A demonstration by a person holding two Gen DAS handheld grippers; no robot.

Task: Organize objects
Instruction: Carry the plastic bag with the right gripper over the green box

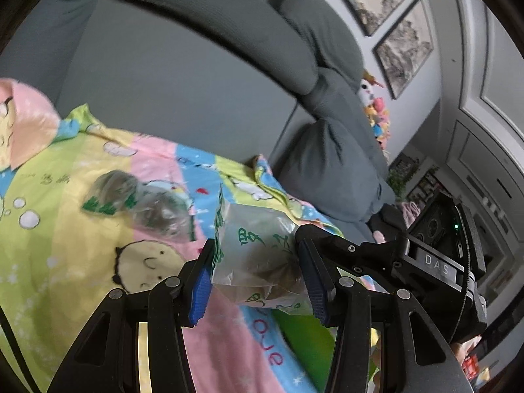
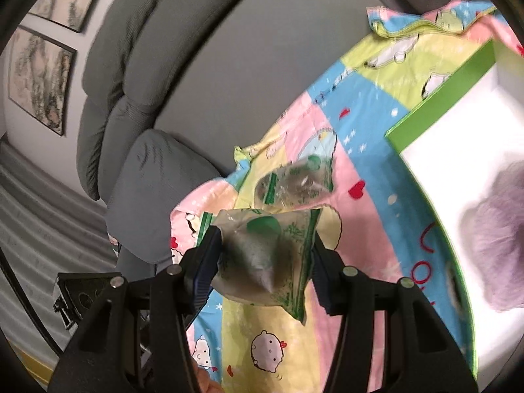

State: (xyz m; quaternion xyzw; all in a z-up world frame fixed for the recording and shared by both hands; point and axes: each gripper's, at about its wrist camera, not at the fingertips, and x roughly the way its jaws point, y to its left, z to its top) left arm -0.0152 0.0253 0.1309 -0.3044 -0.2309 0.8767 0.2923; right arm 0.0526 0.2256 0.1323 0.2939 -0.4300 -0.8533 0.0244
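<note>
The contents of the clear plastic packets are hard to make out: only a dark, rounded lump is seen through each printed green-and-clear wrapper, and the green lettering is too blurred to be read. In the left wrist view, the left gripper (image 1: 258, 281) is seen partly closed, its blue-padded fingers (image 1: 199, 290) pressed against both sides of a packet (image 1: 258, 255) that is held above the cartoon-print sheet (image 1: 65, 170) spread over the grey sofa (image 1: 183, 75). In the right wrist view, the right gripper (image 2: 265, 262) is likewise closed about halfway on a second packet (image 2: 268, 255), which is squeezed between the fingers and held above the sheet. A third packet (image 2: 294, 180) is left lying on the sheet just beyond the held one; it is also seen in the left view, well inside the sheet's far edge. Only the right view shows the green-rimmed white box (image 2: 435, 104) at the sheet's right side, cut off by the frame, with a blurred purple fuzzy item (image 2: 497, 229) inside that cannot be identified. Only the left view shows the plush toys (image 1: 376, 108) at the sofa's far end, and part of the other gripper at the lower right. Framed pictures (image 1: 402, 46) are seen on the wall in both views.
</note>
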